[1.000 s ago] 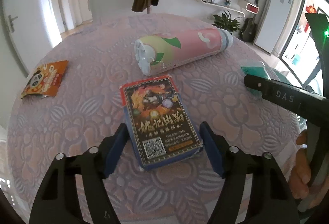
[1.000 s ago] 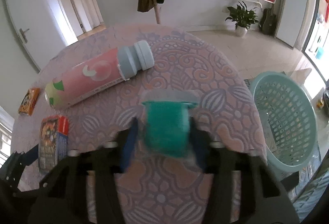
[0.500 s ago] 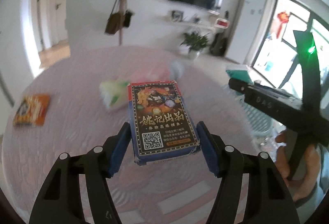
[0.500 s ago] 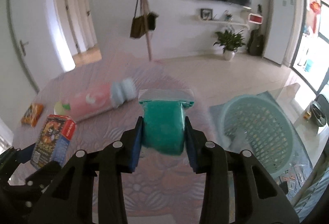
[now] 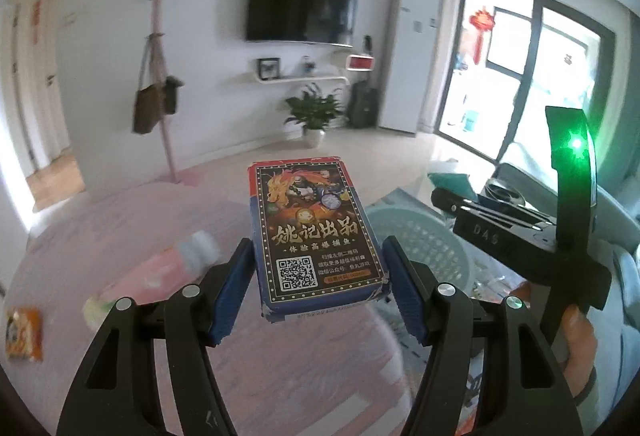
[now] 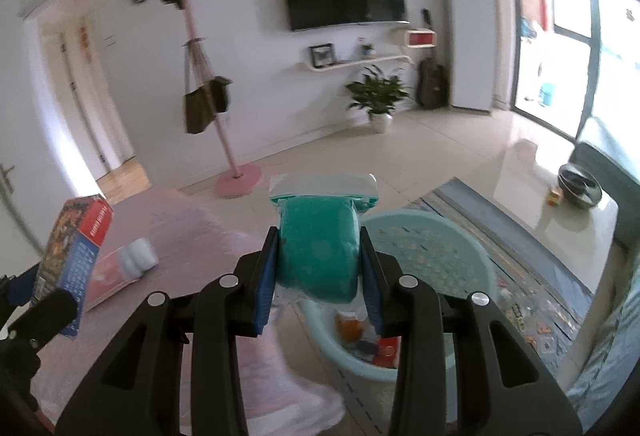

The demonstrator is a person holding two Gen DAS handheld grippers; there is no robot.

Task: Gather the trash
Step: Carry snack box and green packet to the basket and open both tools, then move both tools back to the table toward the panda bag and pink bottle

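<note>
Left wrist view: the left hand-held gripper (image 5: 318, 276) is clamped on a card box (image 5: 316, 236), held in the air above the pink counter (image 5: 120, 220). Right wrist view: the right hand-held gripper (image 6: 318, 270) is clamped on a teal packet (image 6: 318, 250), raised above the pale green basket (image 6: 448, 248) on the floor, which already holds scraps.

Basket (image 6: 460, 248) on the floor right of the table (image 6: 192, 236) — bottle (image 6: 120, 268) seemingly lying on it.
</note>
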